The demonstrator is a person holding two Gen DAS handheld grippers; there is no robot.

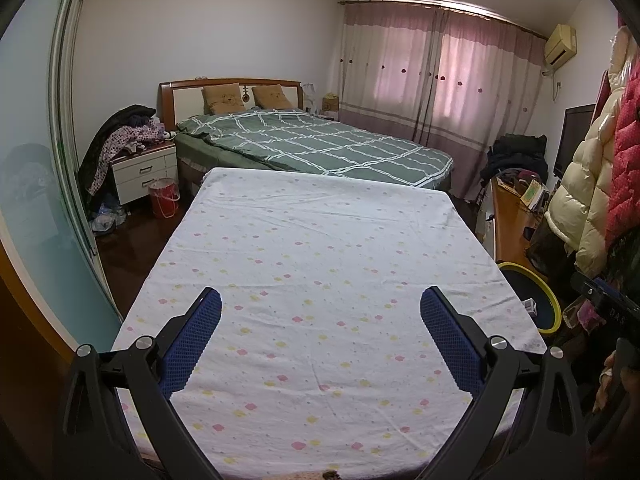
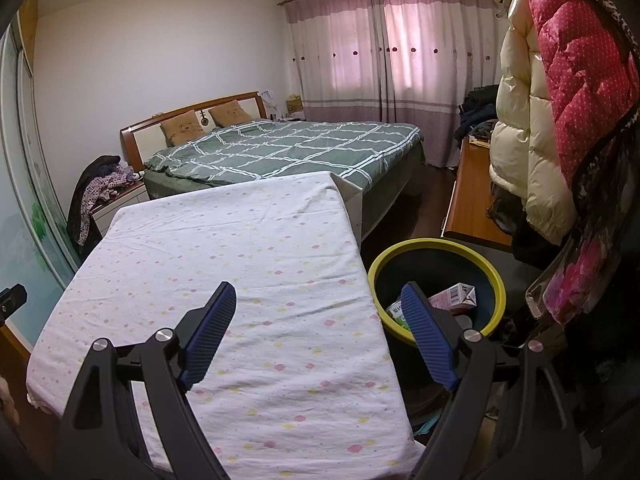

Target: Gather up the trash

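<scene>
Left gripper (image 1: 320, 312): the jaws are held wide apart over the flowered sheet, and nothing is seen between the blue pads.
Right gripper (image 2: 318, 314): it is spread wide as well and nothing is carried; one finger (image 2: 208, 336) is seen over the sheet, the other in front of the bin's rim.
Table (image 2: 224, 248): it is covered by a white sheet with small pink and yellow flowers; no trash is seen on its visible surface in either view.
Trash bin (image 2: 436, 246): a dark bin with a yellow rim is placed on the floor, just beside the right edge of the table.
Trash: a pink and white carton (image 2: 456, 298) and a green printed package (image 2: 396, 314) are already lying inside the bin.
Work done: it is judged that the collecting is nearly or fully completed, since the items are in the bin and both grippers are empty.
Work left: nothing more to be picked is shown on the table; whether trash remains elsewhere cannot be told.
</scene>
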